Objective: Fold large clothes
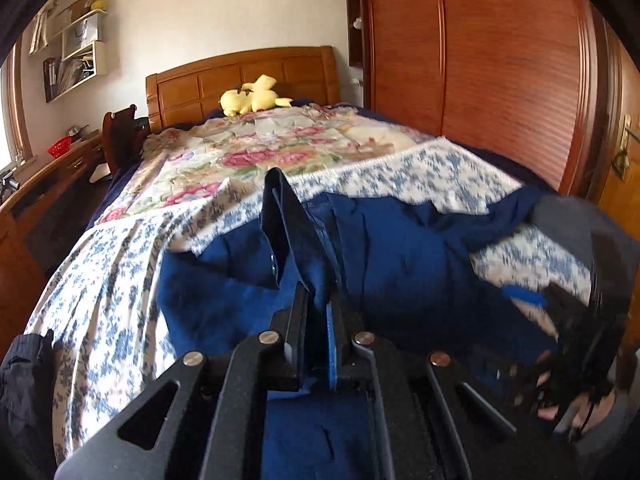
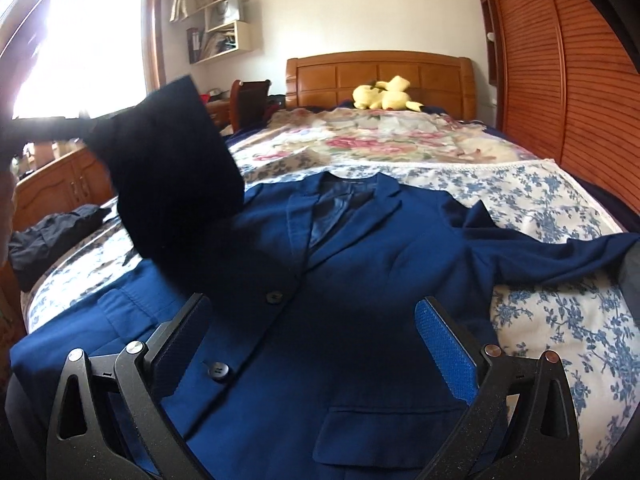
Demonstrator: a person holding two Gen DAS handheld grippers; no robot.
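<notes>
Left wrist view first: our left gripper (image 1: 318,300) was pinched tight on a strip of the navy blazer (image 1: 400,272), probably the sleeve end, held up above the rest of the jacket. The blazer itself lay on the blue-flowered sheet (image 1: 100,280), on the side of it away from the headboard (image 1: 240,80).

Right wrist view: our right gripper (image 2: 312,344) was spread wide with nothing in it, hovering over the blazer's front near the lower button (image 2: 217,371). The lifted sleeve (image 2: 172,176) hung in the air off to one side, and the other sleeve (image 2: 552,256) was flung out flat on the sheet. So honestly we'd barely started: one sleeve going in, the rest left to do.
</notes>
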